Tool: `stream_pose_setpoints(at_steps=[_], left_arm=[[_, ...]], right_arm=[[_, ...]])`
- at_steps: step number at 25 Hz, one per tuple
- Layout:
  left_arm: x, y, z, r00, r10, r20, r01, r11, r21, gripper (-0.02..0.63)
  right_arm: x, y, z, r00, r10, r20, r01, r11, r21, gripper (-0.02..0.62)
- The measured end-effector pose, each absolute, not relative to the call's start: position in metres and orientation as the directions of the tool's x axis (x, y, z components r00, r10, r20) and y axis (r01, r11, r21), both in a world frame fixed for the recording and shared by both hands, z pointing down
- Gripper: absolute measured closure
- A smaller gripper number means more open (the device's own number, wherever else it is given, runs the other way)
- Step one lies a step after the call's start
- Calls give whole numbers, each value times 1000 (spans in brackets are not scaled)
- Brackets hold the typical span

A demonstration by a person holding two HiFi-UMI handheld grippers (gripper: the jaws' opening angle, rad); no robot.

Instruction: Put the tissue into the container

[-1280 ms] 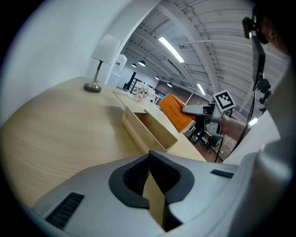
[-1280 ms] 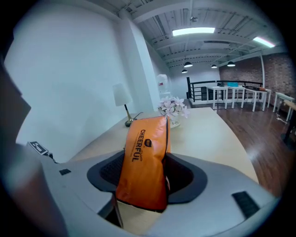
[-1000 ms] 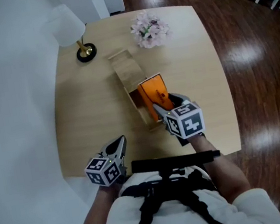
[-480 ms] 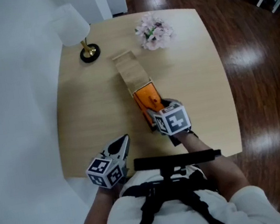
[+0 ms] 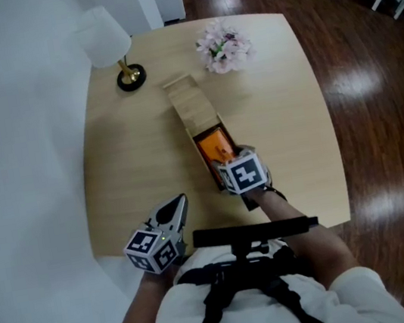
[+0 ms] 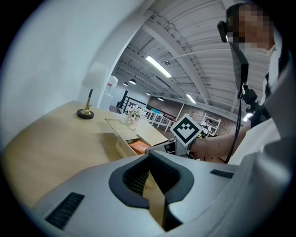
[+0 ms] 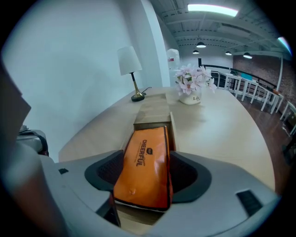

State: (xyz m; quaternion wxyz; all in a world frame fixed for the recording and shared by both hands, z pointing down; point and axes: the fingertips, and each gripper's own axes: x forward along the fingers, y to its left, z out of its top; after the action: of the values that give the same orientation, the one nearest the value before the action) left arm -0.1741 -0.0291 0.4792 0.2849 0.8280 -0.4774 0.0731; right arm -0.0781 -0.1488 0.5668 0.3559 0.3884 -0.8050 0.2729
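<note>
in the middle of the table: the tissue pack drops into the box

in the middle of the table [image 5: 132, 153] sits the long wooden container [image 5: 191, 105]; its far half is covered by a wooden lid and its near half is open; the orange tissue pack [image 5: 213, 146] lies in that open half.

a second ago the pack stuck up high out of the box, tipped and held by the right gripper [image 5: 229, 161]; now it has gone down and lies low inside the walls; the right gripper has followed it down to the near end of the box.

its jaws are opening now; the pack is between them, but the pads look spread away from its sides; in the right gripper view the near end of the pack looks a bit higher than the far end.

so the job looks almost done; i think what is left is to pull the right gripper back and see that the pack lies flat.

the left gripper [image 5: 177, 205] waits over the near left edge of the table, jaws pressed together, holding nothing.

the lamp [image 5: 105, 39] stands by the far left corner; the flowers [image 5: 222, 44] stand by the far edge; both are well apart from the box.
</note>
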Motion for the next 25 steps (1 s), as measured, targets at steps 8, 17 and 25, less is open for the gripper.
stream_pose_setpoints(at_steps=[8, 17, 25], left_arm=[[-168, -29, 470, 567, -739, 364, -809, -415, 416, 612], [-158, -36, 461, 602, -727, 330, -779, -444, 442, 612], [-144, -36, 453, 630, -706, 323, -761, -478, 439, 614]], right_arm=[[-72, -151, 544, -481, -483, 732, -816, 551, -172, 268], [-39, -142, 521, -498, -535, 683, -837, 503, -217, 272], [-8, -124, 507, -502, -573, 648, -852, 457, -255, 344]])
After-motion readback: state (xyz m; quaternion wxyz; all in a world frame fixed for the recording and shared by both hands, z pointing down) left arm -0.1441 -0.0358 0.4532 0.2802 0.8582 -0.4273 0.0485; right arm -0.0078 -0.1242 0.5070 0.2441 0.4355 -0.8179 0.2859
